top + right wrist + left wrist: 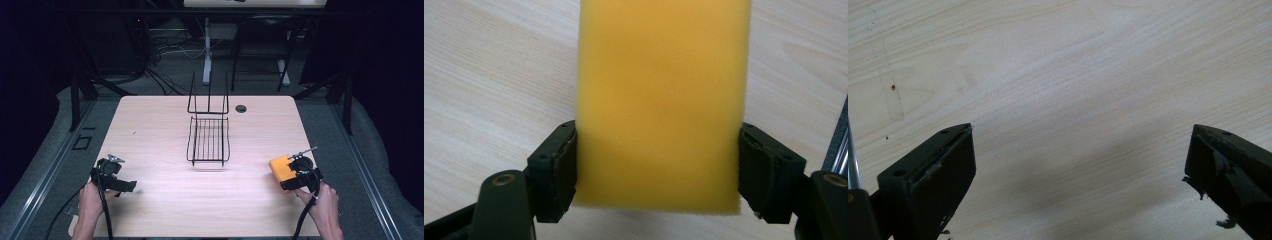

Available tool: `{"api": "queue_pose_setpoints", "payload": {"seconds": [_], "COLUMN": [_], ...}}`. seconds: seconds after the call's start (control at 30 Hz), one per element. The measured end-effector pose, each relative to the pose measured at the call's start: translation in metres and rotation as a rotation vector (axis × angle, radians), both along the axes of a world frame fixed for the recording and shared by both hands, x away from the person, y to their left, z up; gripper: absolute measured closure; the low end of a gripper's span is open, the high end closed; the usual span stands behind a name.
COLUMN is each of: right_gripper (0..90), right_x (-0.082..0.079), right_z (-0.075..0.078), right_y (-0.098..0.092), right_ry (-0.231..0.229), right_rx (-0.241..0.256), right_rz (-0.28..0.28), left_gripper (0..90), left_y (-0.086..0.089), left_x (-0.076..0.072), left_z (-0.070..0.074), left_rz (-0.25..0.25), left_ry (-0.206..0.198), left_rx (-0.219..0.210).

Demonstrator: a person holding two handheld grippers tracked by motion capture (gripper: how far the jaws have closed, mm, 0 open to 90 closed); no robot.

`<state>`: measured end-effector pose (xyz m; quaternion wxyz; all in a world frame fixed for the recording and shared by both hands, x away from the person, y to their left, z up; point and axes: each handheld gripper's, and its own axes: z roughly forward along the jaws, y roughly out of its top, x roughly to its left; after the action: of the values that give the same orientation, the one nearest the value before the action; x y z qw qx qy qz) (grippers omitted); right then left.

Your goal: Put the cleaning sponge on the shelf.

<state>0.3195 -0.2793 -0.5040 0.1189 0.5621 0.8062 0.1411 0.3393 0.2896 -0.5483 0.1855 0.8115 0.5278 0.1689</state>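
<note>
A yellow-orange sponge (279,167) is at the table's front right, held between the jaws of my right gripper (289,176). In the right gripper view the sponge (661,100) spans the whole gap and both pads press its sides, so my right gripper (658,131) is shut on it just above the wood. My left gripper (127,186) rests at the front left, jaws pointing right. In the left gripper view my left gripper (1083,132) stands wide open over bare wood, nothing between its jaws.
A black wire rack (209,140) stands at the centre of the light wooden table (150,130), its tall back toward the far edge. A dark round hole (241,108) sits behind it. Dark floor, cables and stands surround the table.
</note>
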Motion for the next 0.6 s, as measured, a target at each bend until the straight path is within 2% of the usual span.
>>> {"api": "queue_pose_setpoints", "payload": {"seconds": [0.1,0.13,0.17,0.23,0.6], "right_gripper": [26.2,26.2,26.2,26.2,26.3], "right_x": [0.001,0.002,0.002,0.003,0.007], "right_z": [0.005,0.008,0.008,0.01,0.019], "right_y": [0.002,0.003,0.004,0.006,0.018], "right_ry": [-0.008,-0.006,-0.015,-0.022,-0.042], "right_rx": [0.0,-0.015,0.005,-0.007,0.001], "right_rz": [0.013,0.017,0.011,0.019,0.045], "left_gripper": [0.0,0.0,0.0,0.0,0.0], "left_y": [0.0,0.001,0.001,0.001,0.001], "left_x": [0.0,0.0,0.0,0.0,0.0], "left_z": [0.0,0.0,0.0,0.001,0.001], "left_rz": [-0.002,-0.003,-0.004,-0.006,-0.008], "left_ry": [-0.003,-0.003,-0.004,-0.007,-0.013], "left_rx": [-0.002,-0.002,0.0,-0.001,0.0]}}
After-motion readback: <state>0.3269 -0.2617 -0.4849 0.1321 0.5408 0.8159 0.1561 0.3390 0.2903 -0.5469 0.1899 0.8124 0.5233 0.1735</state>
